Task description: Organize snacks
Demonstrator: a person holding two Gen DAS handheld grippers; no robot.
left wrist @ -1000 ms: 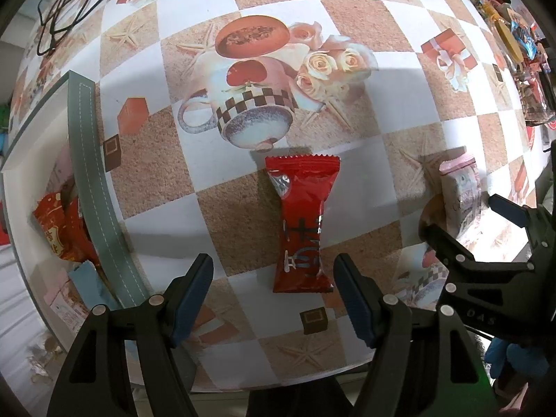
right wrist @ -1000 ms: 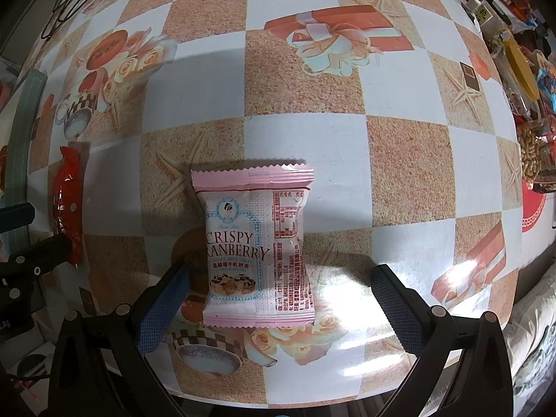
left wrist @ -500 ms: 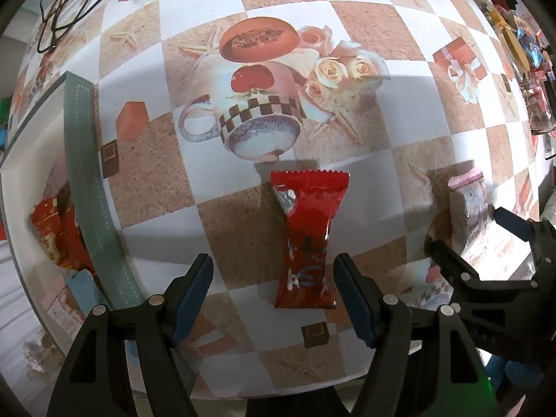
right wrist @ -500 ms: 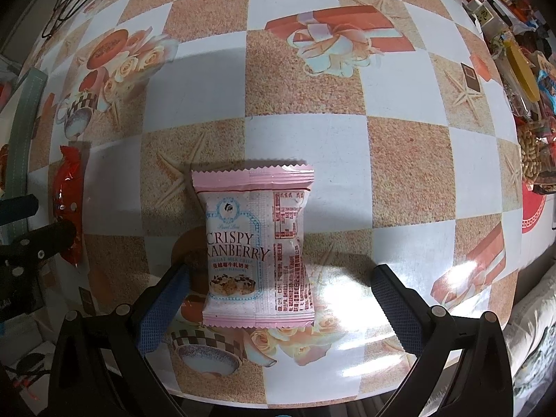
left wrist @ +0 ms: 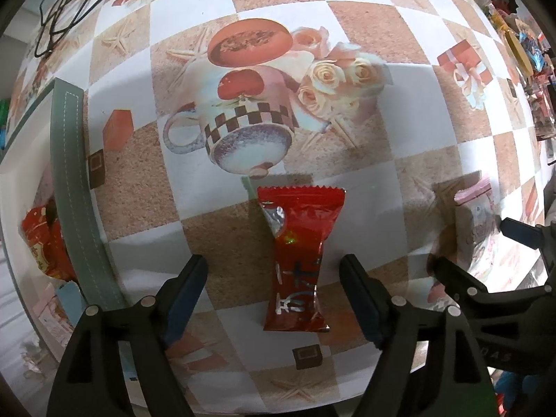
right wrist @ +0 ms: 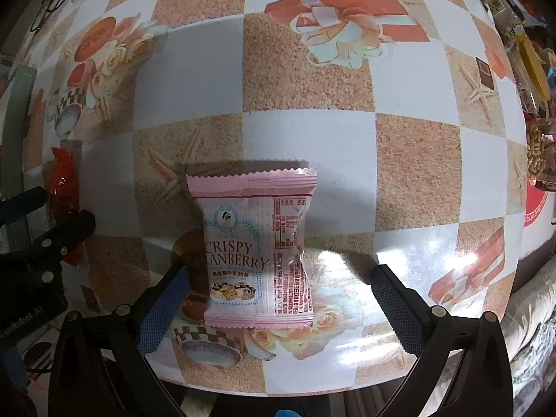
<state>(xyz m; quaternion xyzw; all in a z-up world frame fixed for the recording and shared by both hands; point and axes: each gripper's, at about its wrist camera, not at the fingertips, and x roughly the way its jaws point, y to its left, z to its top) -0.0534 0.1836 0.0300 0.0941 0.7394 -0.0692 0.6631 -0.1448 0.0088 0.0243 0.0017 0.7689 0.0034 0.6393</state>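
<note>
Red snack pack lies flat on counter btwn the pads of the left hand-held gripper, jaws just widened, nothing clenched. Looks light, crinkly, slippery; pinch the narrow waist. Right hand-held gripper released, straddling pink cranberry pack.

Left of my left jaws, the white box runs off the picture's edge, and the red packets in it sit half hidden behind its green rim. Far right of my right jaws, a heap of snacks is cut off and too small to tell apart.
</note>
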